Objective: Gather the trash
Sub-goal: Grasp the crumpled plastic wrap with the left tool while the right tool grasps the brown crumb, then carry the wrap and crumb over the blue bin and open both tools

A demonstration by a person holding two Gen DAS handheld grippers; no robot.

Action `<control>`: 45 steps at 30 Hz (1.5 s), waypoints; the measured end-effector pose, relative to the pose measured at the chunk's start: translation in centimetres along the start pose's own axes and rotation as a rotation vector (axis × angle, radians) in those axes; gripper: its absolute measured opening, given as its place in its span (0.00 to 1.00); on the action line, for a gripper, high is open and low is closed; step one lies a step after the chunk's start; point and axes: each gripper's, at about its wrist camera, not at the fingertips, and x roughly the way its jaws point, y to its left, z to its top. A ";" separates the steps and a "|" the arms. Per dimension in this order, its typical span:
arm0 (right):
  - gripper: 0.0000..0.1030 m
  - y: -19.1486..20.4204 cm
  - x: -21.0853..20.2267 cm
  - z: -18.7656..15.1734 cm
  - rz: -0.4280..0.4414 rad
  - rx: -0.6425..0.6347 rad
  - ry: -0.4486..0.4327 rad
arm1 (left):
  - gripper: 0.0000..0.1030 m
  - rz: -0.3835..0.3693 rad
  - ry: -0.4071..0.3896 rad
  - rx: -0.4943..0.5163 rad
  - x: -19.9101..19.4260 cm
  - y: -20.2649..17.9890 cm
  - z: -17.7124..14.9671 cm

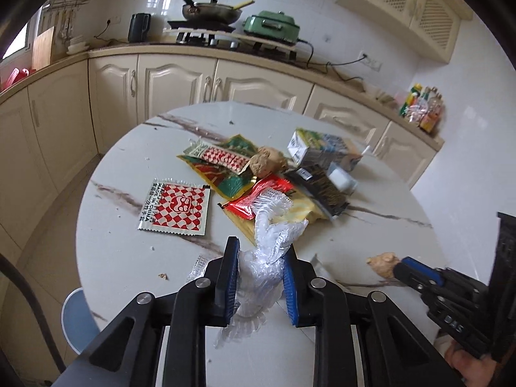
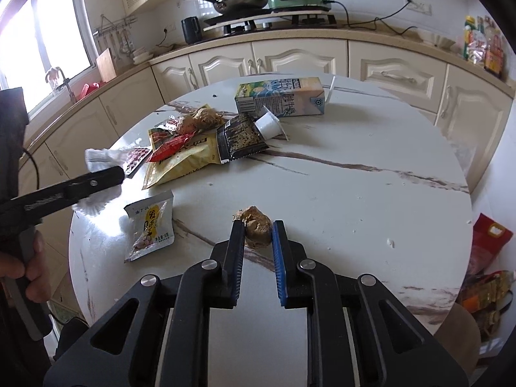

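Left hand-held gripper [image 1: 259, 254]: clenched on a crumpled clear plastic wrapper [image 1: 274, 235], held above the near edge of the round marble worktop [image 1: 129, 258]; wrapper bulges out ahead of and below the pads.

Right hand-held gripper [image 2: 256, 225]: clenched on a brown crumpled lump [image 2: 256, 224], prob. a paper wad or food scrap; cannot tell which. Lump sits at the fingertips, over the worktop; whether it is clear of the surface cannot be told.

Remaining trash, all ahead of both grippers:
- red/white checkered sachet [image 1: 174, 209], ahead-left of the left unit, lying flat, apart from the main heap.
- heap of snack wrappers: yellow bag [image 2: 183, 161], black packet [image 2: 240, 138], red packet [image 1: 258, 196], green/red wrappers [image 1: 225, 164], overlapping.
- second brown lump [image 1: 267, 161] on the heap.
- milk carton [image 2: 280, 95] on its side, far side of heap; small white cup [image 2: 267, 124] touching it.
- small white snack pouch [image 2: 150, 225], just left of the right unit.

Step in hand (judged): both units loaded, pick done, carry-off to a bin pending. No bin in view. Task early; most items still on worktop.

Next move calls for: keep both grips firm, esp. on the springy wrapper, and carry both to the bin before letting go.
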 end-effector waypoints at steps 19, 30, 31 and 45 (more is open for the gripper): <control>0.16 1.9 -1.9 0.6 -0.012 0.019 -0.056 | 0.20 -0.047 -0.069 0.027 -9.1 0.8 -0.9; 0.16 3.4 -3.2 1.6 -0.009 0.011 -0.099 | 0.20 -0.050 -0.108 0.016 -11.9 2.0 -1.0; 0.16 3.5 -3.3 1.8 -0.005 0.010 -0.100 | 0.20 -0.050 -0.114 0.016 -12.2 2.1 -1.1; 0.16 18.0 -3.1 6.6 0.174 -0.188 -0.182 | 0.20 0.049 -0.220 -0.102 -20.0 12.4 -3.0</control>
